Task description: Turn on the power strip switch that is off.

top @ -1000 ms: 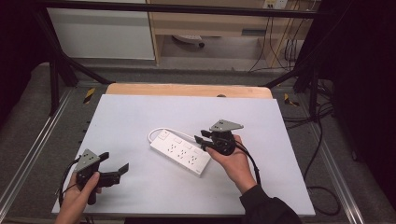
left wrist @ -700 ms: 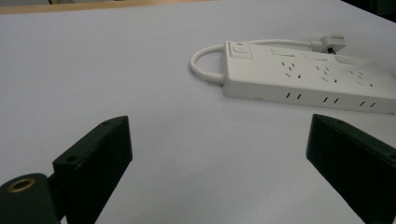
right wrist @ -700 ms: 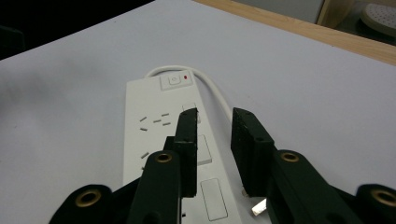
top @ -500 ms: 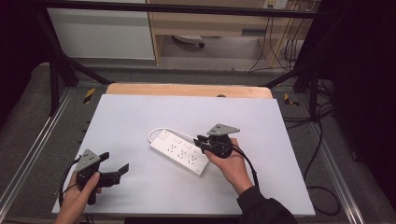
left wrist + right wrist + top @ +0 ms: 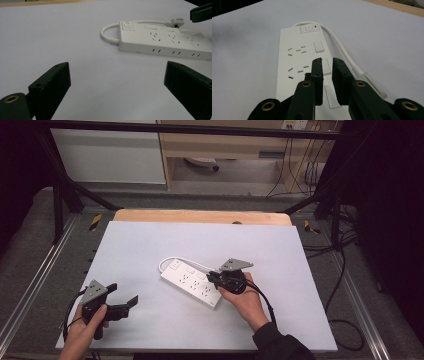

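Power strip [image 5: 194, 283] lies flat near the middle of the bench [image 5: 150, 245], slanted, switch end away from the person, its white cord [image 5: 339, 47] looping round that end and running back along one side to a plug [image 5: 372, 83] lying just beside the body. Right claw [image 5: 327, 65] hangs over the row of small white flaps on the strip's top face, jaws nearly closed with a narrow gap, nothing held; whether the tips touch the plastic cannot be told. Probably a press or a pinch on one flap: best done slowly, straight down, tips centred on a single flap, clear of the sockets beside it. Left claw [image 5: 121, 304] sits well apart near the bench's left front corner, jaws spread wide and empty; could steady the light strip against sliding. Bench top pale, smooth, bare, wooden edge at the far side. Beyond: dark frame bars, grey floor, cables, pale cabinet.
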The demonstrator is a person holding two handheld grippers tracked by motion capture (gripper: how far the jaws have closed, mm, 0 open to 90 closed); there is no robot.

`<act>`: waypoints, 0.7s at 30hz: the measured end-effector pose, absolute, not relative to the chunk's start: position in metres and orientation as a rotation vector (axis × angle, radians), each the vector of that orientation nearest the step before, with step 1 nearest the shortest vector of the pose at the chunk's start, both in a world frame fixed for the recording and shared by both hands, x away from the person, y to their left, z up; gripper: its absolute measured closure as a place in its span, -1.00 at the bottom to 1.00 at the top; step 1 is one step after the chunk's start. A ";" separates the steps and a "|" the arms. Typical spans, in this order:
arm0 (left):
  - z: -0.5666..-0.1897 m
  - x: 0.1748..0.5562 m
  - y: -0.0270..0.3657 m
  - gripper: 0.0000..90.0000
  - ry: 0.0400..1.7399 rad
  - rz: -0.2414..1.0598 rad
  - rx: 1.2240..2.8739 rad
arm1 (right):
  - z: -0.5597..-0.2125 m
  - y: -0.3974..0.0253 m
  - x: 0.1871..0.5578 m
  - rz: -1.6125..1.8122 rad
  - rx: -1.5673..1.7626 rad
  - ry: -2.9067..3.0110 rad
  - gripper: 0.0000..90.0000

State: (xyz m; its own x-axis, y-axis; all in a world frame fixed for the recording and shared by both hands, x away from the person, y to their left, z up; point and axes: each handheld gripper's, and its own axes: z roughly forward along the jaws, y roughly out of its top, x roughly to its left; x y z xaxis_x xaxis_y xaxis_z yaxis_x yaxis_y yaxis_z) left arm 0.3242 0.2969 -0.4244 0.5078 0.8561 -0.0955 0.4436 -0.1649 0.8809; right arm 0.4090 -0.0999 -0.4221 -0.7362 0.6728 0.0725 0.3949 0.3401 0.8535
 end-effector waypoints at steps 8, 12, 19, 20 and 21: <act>-0.425 0.324 0.296 -0.85 1.090 0.539 1.793 | -0.430 -0.100 0.408 1.345 0.970 2.325 0.83; -0.425 0.324 0.296 -0.85 1.089 0.539 1.795 | -0.432 -0.100 0.408 1.346 0.981 2.326 0.84; -0.425 0.324 0.296 -0.84 1.087 0.539 1.798 | -0.436 -0.102 0.408 1.351 0.994 2.323 0.87; -0.425 0.324 0.296 -0.84 1.087 0.539 1.799 | -0.437 -0.102 0.408 1.350 0.993 2.324 0.88; -0.425 0.324 0.296 -0.84 1.087 0.539 1.799 | -0.437 -0.102 0.408 1.351 0.995 2.323 0.88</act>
State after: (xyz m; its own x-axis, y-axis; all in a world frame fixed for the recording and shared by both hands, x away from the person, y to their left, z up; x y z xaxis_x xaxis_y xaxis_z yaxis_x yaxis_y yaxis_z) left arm 0.3242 0.2964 -0.4247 0.5111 0.8546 -0.0919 0.4444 -0.1711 0.8793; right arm 0.4081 -0.1021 -0.4370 -0.7257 0.6807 0.1001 0.4235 0.3273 0.8447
